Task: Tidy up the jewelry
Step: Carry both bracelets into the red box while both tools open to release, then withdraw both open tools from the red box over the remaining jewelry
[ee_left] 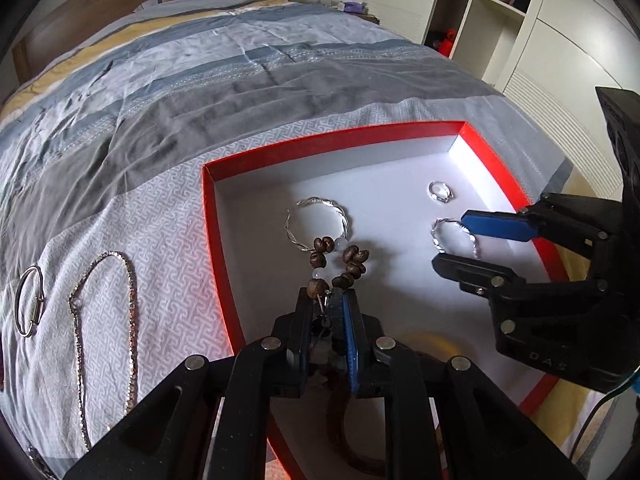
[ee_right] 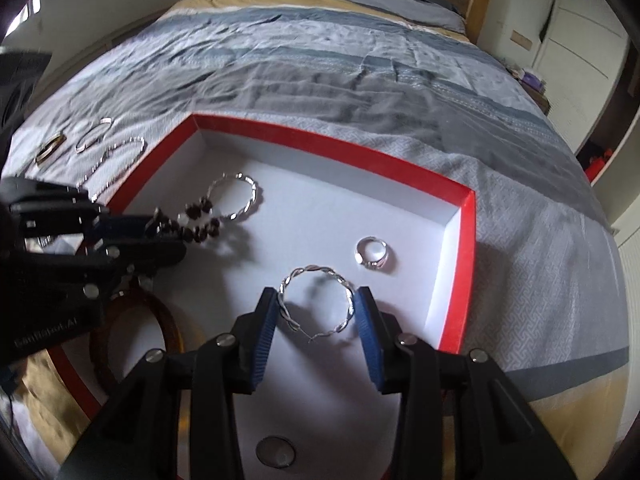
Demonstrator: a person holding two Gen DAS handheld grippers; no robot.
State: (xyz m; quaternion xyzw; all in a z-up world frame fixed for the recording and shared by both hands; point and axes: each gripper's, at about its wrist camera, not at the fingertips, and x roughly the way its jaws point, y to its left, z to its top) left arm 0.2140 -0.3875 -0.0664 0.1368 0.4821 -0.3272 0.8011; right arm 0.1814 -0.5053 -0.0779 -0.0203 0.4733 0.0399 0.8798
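Beads: the bead bracelet point(ee_left: 340, 260) is pinched tight in the left gripper point(ee_left: 326, 304), poking to 12 o'clock over the red box point(ee_left: 216, 240). Right gripper point(ee_right: 318, 300) is wide apart w/ a twisted silver bangle point(ee_right: 316, 300) lying flat btwn its tips, box floor.

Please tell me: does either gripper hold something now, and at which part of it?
The left gripper is shut on the beaded bracelet, pinching one end of its loop. The right gripper is open, with the twisted silver bangle between its fingers, not clamped.
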